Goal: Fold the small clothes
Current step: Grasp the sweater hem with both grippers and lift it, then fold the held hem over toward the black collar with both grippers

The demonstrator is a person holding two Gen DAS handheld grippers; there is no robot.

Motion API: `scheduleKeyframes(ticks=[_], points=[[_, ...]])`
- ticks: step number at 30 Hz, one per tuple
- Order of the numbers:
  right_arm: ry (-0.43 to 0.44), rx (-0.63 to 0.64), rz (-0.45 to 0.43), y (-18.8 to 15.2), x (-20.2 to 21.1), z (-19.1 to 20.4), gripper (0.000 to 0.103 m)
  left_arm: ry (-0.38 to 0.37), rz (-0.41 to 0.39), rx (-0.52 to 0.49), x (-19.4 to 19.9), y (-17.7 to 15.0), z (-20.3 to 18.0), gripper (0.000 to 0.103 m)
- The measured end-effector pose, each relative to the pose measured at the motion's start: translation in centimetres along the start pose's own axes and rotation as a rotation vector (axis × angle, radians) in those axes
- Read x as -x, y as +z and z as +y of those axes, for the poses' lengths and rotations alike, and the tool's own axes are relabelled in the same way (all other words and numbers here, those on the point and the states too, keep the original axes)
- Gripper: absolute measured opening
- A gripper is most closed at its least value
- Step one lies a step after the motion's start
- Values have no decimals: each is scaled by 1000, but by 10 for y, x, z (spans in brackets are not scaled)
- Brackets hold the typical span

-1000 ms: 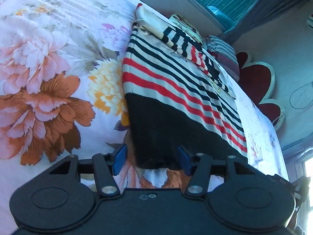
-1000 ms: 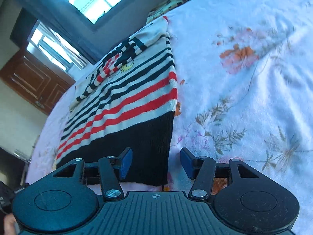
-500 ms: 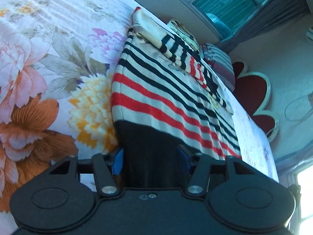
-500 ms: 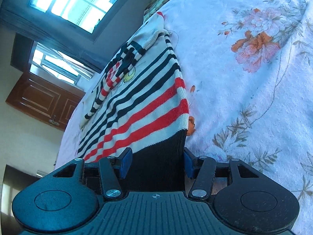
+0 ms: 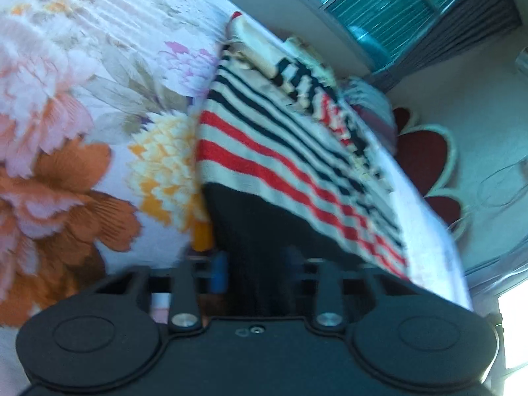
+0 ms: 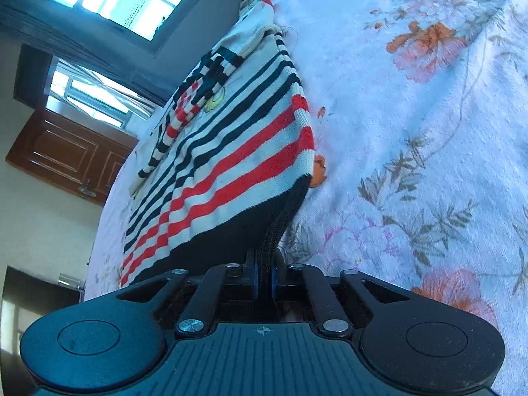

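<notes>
Both grippers had just been closing on the black hem of the striped sweater (image 6: 227,165), which lay flat on the floral bedspread (image 6: 412,132) with its sleeves folded across its chest at the far end from you. You had a corner of that hem in each hand, so the fold should have gone well if you had lifted both corners together, kept the hem taut between them, and carried it toward the collar without dragging the lower layer along the bedspread.

Your right wrist view showed the right gripper (image 6: 264,279) clamped on the hem, blue pads pressing both sides of a bunched ridge of knit. Your left wrist view was blurred: black fabric ran between the fingers of the left gripper (image 5: 255,272), which counted as clamped on the hem too. Only that view showed the striped cushion (image 5: 373,105) beyond the sweater's collar
</notes>
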State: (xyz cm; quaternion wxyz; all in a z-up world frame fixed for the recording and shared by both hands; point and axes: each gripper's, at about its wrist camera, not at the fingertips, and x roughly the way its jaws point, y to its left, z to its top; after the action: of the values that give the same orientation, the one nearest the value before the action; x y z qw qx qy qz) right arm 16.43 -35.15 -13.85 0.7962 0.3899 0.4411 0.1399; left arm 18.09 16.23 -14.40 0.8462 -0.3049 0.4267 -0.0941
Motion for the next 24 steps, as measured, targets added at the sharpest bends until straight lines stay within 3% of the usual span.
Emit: scheduleKeyframes(ticks=[2,6,8,12,16,24], points=[[4,49,-24,1,8,10,5,-41,-27,56,10,1,9,6],[63,124,-110,5,38,31,5,-125,-130,67,48,4,9,6],[69,141,-128,5,41,35,5,-88,-125,15,50,5,4,6],[-54,121,-25,1,11,20,5,-2,-22,9,17,-2,13,6],[-9,46,-63,3,19,17,5,-49,-55,88,23,-4,19,6],[67,184,-186,48,52,87,5,-139,-159,1,50,56,-21,6]])
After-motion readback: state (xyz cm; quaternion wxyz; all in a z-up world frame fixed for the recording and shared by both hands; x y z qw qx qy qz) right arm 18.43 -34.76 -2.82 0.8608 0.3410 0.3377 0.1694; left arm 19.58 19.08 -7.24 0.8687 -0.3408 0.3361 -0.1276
